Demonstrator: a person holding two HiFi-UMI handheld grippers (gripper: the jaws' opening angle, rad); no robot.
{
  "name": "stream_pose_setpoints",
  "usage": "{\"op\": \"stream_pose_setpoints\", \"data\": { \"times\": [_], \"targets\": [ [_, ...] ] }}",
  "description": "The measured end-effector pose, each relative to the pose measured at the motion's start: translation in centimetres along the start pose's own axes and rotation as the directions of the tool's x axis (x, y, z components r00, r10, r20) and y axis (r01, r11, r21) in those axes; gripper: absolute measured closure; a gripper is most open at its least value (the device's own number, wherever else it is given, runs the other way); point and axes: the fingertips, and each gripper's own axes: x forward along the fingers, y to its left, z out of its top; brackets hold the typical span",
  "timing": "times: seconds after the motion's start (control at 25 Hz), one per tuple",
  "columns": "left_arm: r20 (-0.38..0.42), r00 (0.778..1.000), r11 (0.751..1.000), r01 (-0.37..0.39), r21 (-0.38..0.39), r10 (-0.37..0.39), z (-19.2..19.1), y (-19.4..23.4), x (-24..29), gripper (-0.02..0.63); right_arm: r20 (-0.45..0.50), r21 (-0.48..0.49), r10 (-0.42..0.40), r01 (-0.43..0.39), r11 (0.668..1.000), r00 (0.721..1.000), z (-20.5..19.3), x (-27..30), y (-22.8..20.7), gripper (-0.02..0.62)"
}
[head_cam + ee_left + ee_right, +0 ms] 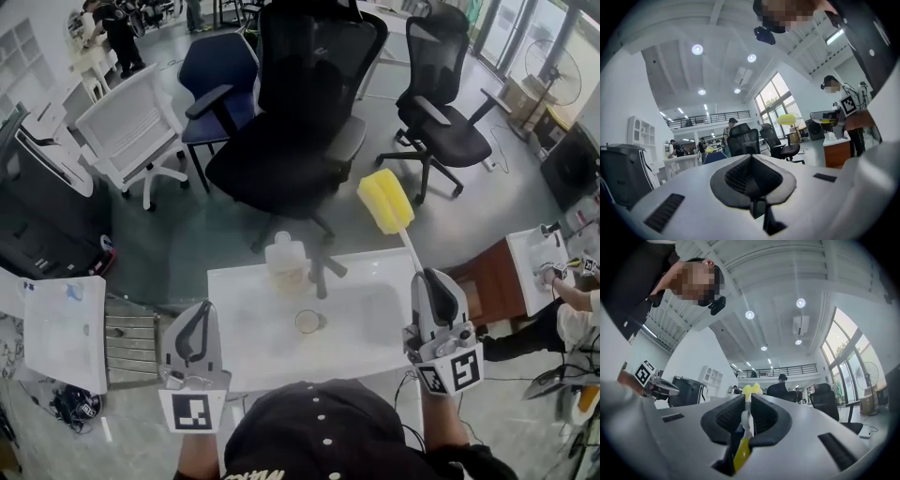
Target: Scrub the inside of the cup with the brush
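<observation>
- The cup (308, 322) stands upright and alone on the white tabletop (366, 323). Neither gripper touches it.
- The right gripper (434, 281) hangs to the right of the cup, well clear of it. Its fingers are clamped on the white handle of the brush (403, 232), which the right gripper view shows pinched between them.
- The brush's yellow sponge head (385, 200) points up and away, beyond the cup and to its right, nowhere near the cup's mouth.
- The left gripper (195, 328) is to the left of the cup, on the person's side. Its fingers are pressed together with nothing between them.
- A pale bottle (287, 262) stands just behind the cup.
- Done, as far as things lie: the brush is in hand and the cup is within reach.
- Left: the left gripper probably needs to steady the cup, and the sponge head must come down into the cup's mouth and work round the inside.
- The cup is too small in the head view to show any wetness or foam, so I cannot rule out that some scrubbing is already done. No brush-to-cup contact shows now.
</observation>
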Motion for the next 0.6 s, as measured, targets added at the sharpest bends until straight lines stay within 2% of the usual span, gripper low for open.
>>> {"op": "stream_pose_setpoints", "data": {
  "times": [0.28, 0.6],
  "targets": [
    [-0.025, 0.999, 0.999, -0.042, -0.015, 0.042, -1.5, 1.2, -0.6, 0.578, -0.027, -0.017, -0.055, 0.055, 0.998, 0.998, -0.8, -1.1, -1.4, 0.541],
    [-0.014, 1.0, 1.0, -0.022, -0.013, 0.022, -1.7, 0.9, 0.1, 0.58, -0.054, -0.019, -0.057, 0.056, 0.998, 0.997, -1.6, -0.8, -1.2, 0.543]
  ]
}}
